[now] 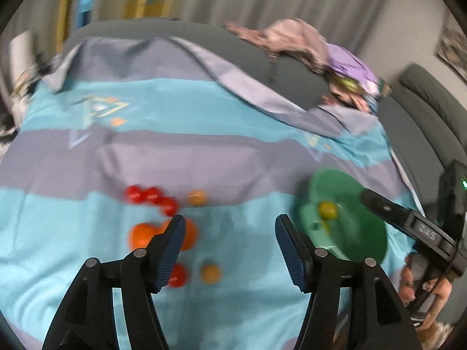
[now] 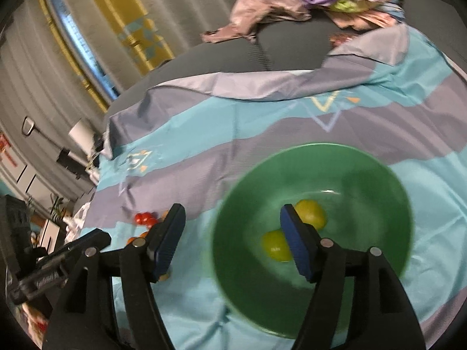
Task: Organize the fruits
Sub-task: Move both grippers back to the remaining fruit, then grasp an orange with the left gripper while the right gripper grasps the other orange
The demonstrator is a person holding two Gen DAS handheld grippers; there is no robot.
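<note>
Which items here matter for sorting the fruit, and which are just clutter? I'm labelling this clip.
For the job:
green bowl
two yellow-green fruits inside it
red tomatoes
oranges
small orange-yellow fruits

Lying about:
crumpled clothes
striped bedsheet

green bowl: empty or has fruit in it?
Not empty. The green bowl holds two yellow-green fruits, seen in the right wrist view; the other fruit lies on the cloth.

Two yellow-green fruits (image 2: 310, 214) in green bowl (image 2: 379, 180); red and orange fruits (image 1: 151, 197) loose on cloth.
</note>
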